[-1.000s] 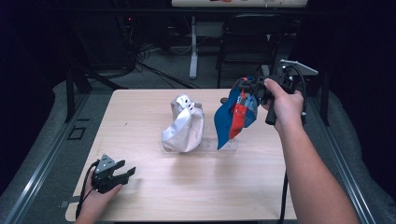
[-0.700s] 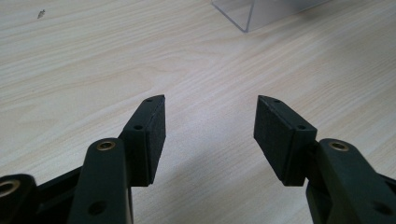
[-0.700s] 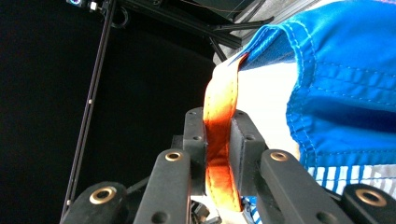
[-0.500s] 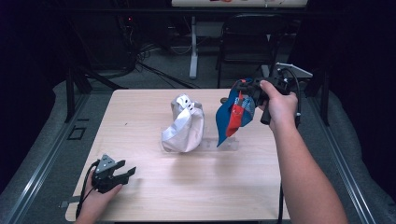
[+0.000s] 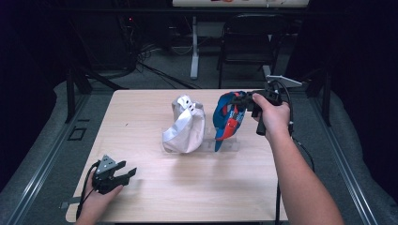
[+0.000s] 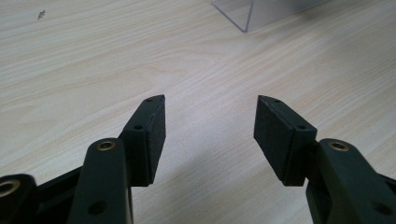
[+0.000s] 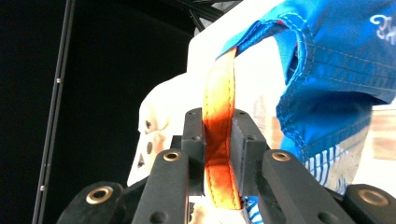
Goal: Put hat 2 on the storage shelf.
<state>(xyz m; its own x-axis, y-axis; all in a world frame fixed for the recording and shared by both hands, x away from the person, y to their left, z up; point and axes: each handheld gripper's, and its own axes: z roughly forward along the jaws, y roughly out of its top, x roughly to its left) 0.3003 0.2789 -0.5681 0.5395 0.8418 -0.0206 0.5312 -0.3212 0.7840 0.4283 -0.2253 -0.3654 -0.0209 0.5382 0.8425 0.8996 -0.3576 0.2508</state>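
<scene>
A blue cap with an orange strap hangs over the right end of a clear stand. My right gripper comes in from the right at the cap's top. In the right gripper view its pads still press the orange strap while the jaws have just been opening a little. The blue cloth hangs beside them. A white cap sits on the stand's left end. My left gripper rests open on the table at the front left, with only bare wood between its fingers.
The wooden table has free room at the left and front. A corner of the clear stand lies ahead of the left gripper. A chair, a white post and cables stand on the dark floor behind the table.
My right hand has sunk and drawn slightly nearer with the blue cap, bringing the cap lower over the stand. The left gripper has not moved.
</scene>
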